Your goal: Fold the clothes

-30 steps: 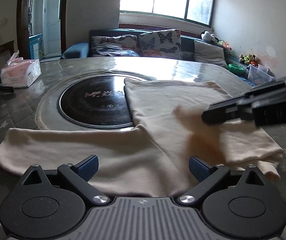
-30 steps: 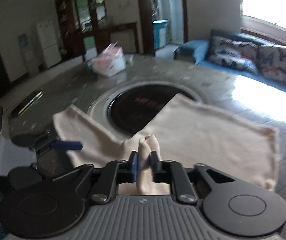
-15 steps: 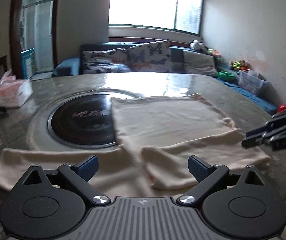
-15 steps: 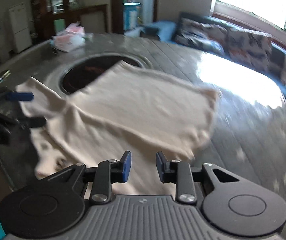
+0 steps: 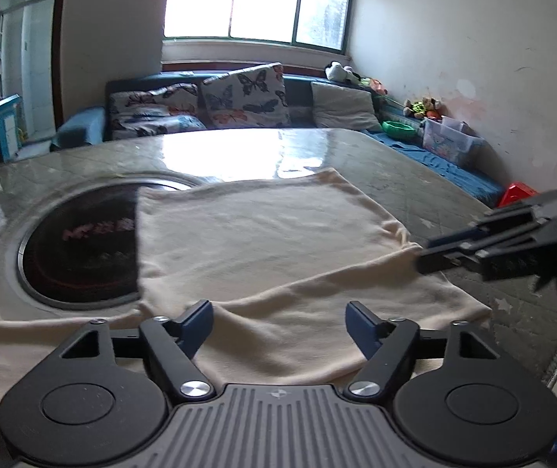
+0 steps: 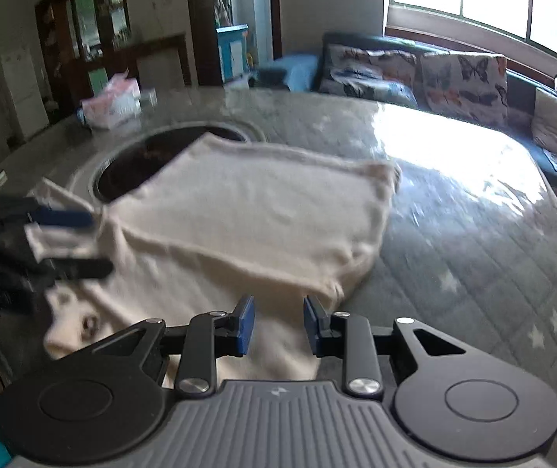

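Slippage is the main worry: the left gripper (image 5: 278, 321) hangs over the near edge of the cream garment (image 5: 263, 241) with its jaws closing. In its own view the blue pads sit well apart with cloth under the gap, none pinched; the right wrist view blurs that gripper (image 6: 64, 240), and pale fabric seems to lie between its fingers there, so I cannot tell whether it has caught anything yet. If the jaws shut on a single layer, I judge the folded panel would peel open on the lift. If they shut on air, the edge stays flat and the fold goes crooked.

The garment lies spread on the grey quilted table (image 5: 415, 179), one panel already doubled over. Its far left corner at about 10 o'clock overlaps the black round hob inset (image 5: 79, 249). That glossy surface could let the cloth slide when pulled. A long strip runs off toward 8 o'clock.

The right gripper (image 6: 278, 325) has its jaws narrow, a small gap between the pads, and holds nothing; cloth lies just beyond its tips. In the left view it (image 5: 424, 257) enters from 3 o'clock, its tips at the garment's right edge, touching or just above it. Closing there unevenly would drag the hem askew.

Both tools tilt downward toward the table from the near side. A tissue pack (image 6: 112, 103) sits well apart at 11 o'clock, out of harm's way.
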`<state>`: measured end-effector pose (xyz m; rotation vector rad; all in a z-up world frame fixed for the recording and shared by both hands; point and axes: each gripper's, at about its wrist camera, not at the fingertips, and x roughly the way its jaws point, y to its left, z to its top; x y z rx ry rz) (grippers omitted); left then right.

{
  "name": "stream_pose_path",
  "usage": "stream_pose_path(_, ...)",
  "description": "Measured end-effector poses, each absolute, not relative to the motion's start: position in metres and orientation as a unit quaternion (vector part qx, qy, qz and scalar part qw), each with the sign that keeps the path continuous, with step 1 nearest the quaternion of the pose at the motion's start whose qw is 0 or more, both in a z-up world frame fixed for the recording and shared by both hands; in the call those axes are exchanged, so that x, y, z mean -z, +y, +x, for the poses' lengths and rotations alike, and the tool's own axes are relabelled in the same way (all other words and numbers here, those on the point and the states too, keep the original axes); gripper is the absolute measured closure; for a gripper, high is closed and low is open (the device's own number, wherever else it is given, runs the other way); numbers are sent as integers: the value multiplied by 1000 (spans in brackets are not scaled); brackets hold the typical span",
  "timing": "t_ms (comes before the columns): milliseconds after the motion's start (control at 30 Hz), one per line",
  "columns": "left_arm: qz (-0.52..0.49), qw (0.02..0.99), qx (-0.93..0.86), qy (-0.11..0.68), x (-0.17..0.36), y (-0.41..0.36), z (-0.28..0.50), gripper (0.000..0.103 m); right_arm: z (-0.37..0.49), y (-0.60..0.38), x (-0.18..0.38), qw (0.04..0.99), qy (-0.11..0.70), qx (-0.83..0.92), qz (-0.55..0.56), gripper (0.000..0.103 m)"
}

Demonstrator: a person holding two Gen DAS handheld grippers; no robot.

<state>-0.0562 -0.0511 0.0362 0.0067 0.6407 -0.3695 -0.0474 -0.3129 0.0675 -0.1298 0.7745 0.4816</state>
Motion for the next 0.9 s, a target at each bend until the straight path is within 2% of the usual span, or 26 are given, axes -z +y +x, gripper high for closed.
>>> stream_pose_path(100, -6, 927, 186, 325, -30, -54, -50, 44, -35, -306, -61, 894, 375, -237, -60, 76)
stream_pose_path(267, -3, 925, 174, 337, -24, -53, -45, 48, -26, -311, -47, 894, 381, -229, -48, 79)
stream_pose_path(333, -3, 926, 165, 339, -22, -46, -44, 54, -27, -312, -46, 895, 380, -228, -49, 83)
stream_pose_path(633, -9, 933, 145, 329, -29, -36, -40, 55, -28, -311, -44, 896, 376, -229, -55, 84)
stream_pose_path(733, 6, 935, 134, 328, -23, -38, -38, 55, -32, -305, -44, 898, 371, -227, -73, 81)
stream_pose_path(833, 5, 936, 136, 323, -27, -33, -43, 55, -39, -297, -47, 897, 364, -230, -100, 73)
stream_pose_path(900, 5, 938, 130, 321, -30, -26, -47, 54, -47, -291, -51, 894, 359, -242, -115, 71)
